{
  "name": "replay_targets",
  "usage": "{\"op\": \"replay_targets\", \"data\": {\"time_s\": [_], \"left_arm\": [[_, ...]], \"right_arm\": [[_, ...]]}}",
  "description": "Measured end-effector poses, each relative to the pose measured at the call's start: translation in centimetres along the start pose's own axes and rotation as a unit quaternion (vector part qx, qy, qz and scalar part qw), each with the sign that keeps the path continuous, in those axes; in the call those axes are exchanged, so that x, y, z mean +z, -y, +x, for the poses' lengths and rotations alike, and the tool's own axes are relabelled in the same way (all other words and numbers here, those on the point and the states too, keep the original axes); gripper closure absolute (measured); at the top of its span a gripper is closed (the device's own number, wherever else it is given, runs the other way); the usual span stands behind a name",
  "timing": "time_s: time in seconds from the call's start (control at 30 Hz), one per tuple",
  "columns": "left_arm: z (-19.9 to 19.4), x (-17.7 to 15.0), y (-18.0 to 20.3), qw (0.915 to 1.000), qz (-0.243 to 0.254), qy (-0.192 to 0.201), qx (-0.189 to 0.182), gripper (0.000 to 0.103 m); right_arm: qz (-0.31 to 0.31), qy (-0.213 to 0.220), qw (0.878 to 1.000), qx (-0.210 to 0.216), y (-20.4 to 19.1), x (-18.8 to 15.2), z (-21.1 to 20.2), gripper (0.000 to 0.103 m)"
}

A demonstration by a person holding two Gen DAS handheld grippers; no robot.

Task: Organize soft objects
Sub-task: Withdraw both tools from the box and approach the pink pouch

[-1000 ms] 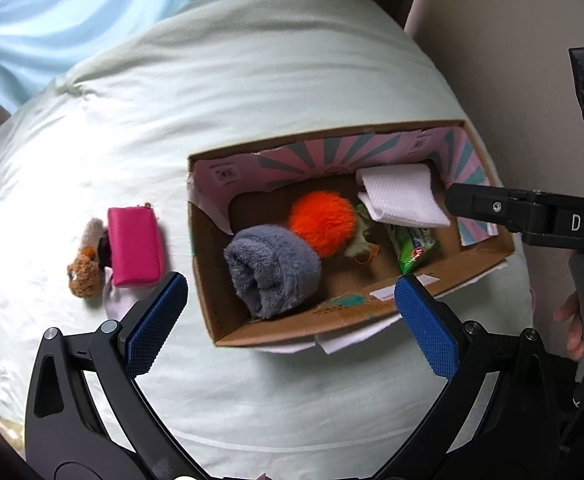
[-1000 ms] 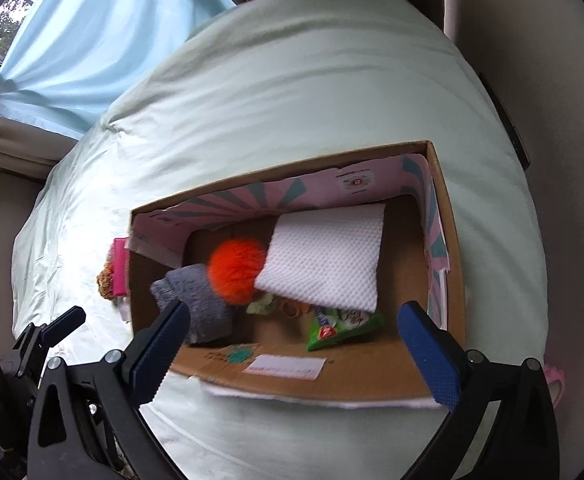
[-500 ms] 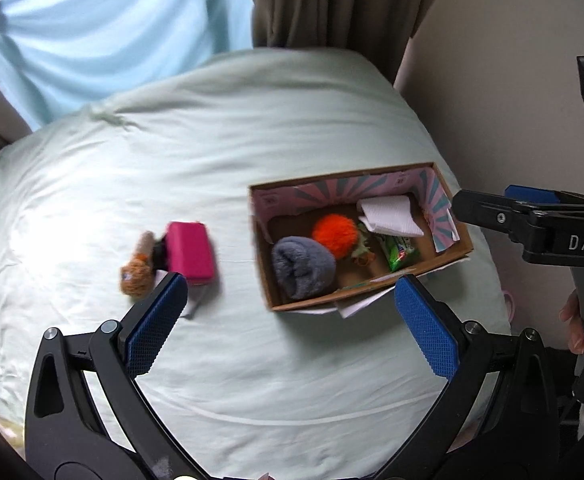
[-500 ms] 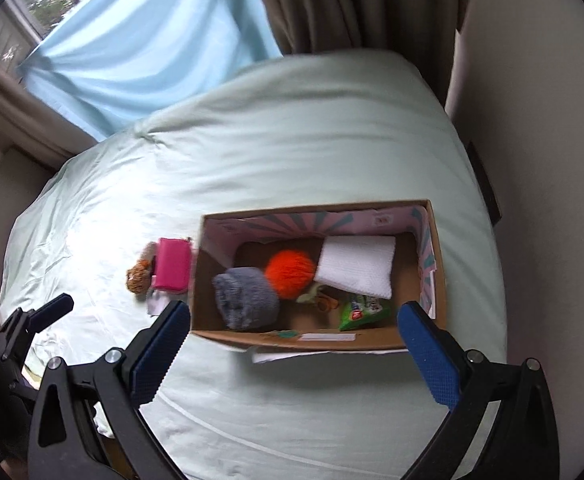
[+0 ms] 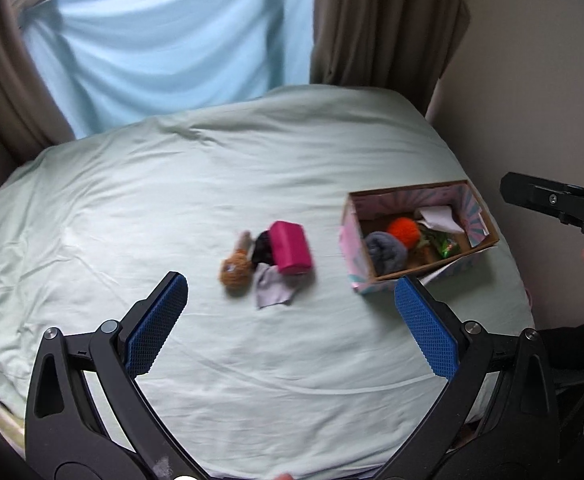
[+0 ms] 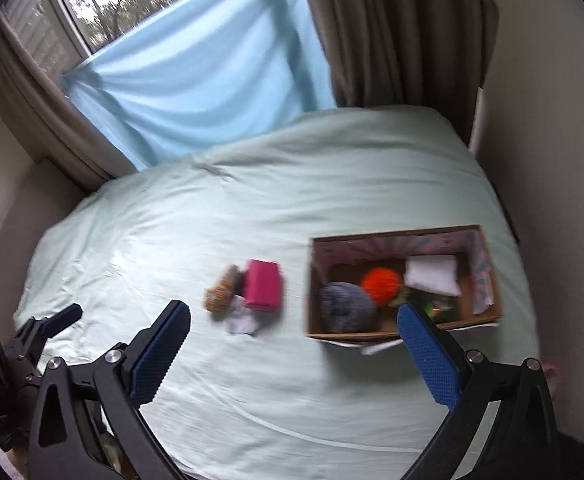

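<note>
A cardboard box (image 6: 402, 284) sits toward the right edge of the bed (image 6: 251, 208), near the wall, its printed pink-and-teal flaps folded inward so the open top takes soft items dropped from above. Four are already packed side by side on its floor: a rolled grey fleece (image 6: 346, 306) at the left end, an orange pompom (image 6: 380, 285) touching it, a folded white cloth (image 6: 432, 275) at the right, and a green snack packet (image 6: 438, 308) along the near wall (something greenish beside the pompom is too blurred to name).

Just left of the box, apart from it, a small cluster waits on the sheet: a pink pouch (image 5: 290, 249), a brown plush toy (image 5: 235, 268) beside it, a dark item (image 5: 263, 247) wedged between the two, and a scrap of pale grey fabric (image 5: 272, 292) poking out beneath. These likely remain to be boxed, so the sorting looks roughly half done.

Both tools hang high over the near side of the bed, well clear of everything. The left tongs (image 5: 292, 320) stand wide apart and empty, framing the cluster; the right tongs (image 6: 296, 354) are likewise spread and empty. The soft pouch and plush should yield easily to a pinch; the thin scrap may be harder to catch.

Behind the bed hang a pale blue curtain (image 6: 195, 92) and brown drapes (image 6: 392, 32).
</note>
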State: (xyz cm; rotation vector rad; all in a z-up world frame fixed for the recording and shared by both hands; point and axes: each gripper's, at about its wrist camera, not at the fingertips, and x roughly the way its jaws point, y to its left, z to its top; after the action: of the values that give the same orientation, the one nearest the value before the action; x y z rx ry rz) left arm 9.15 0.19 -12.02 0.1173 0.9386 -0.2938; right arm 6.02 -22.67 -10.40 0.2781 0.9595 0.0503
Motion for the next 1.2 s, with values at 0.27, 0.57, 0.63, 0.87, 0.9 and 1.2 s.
{"op": "replay_targets", "data": {"time_s": [0.27,0.57,0.63,0.87,0.9,1.2], "left_arm": [[-0.3,-1.5,-7.7,0.9999,-0.011,0.000,-0.001,0.000],[3.2,-2.7,-12.8,0.9991,-0.003,-0.026,-0.032,0.000],[4.5,-2.8,-13.4,0.9984,-0.001,-0.037,-0.041,0.000],[10.0,-3.0,-15.2,0.9960,-0.003,-0.069,-0.057,0.000],[10.9,-3.0,-15.3,0.9958,-0.003,-0.072,-0.058,0.000],[19.8,-2.3,-14.0,0.9924,0.026,-0.102,-0.065,0.001]], "right_arm": [[0.004,-0.001,1.000,0.004,-6.4,-2.4,2.2,0.000],[0.037,-0.014,0.999,-0.014,-10.3,-4.1,6.4,0.000],[0.041,-0.016,0.999,-0.017,-10.9,-4.4,7.4,0.000],[0.046,-0.036,0.998,-0.014,-11.7,-4.4,12.9,0.000],[0.044,-0.039,0.998,-0.013,-11.7,-4.3,13.7,0.000],[0.035,-0.082,0.996,-0.016,-9.6,-3.0,22.8,0.000]]}}
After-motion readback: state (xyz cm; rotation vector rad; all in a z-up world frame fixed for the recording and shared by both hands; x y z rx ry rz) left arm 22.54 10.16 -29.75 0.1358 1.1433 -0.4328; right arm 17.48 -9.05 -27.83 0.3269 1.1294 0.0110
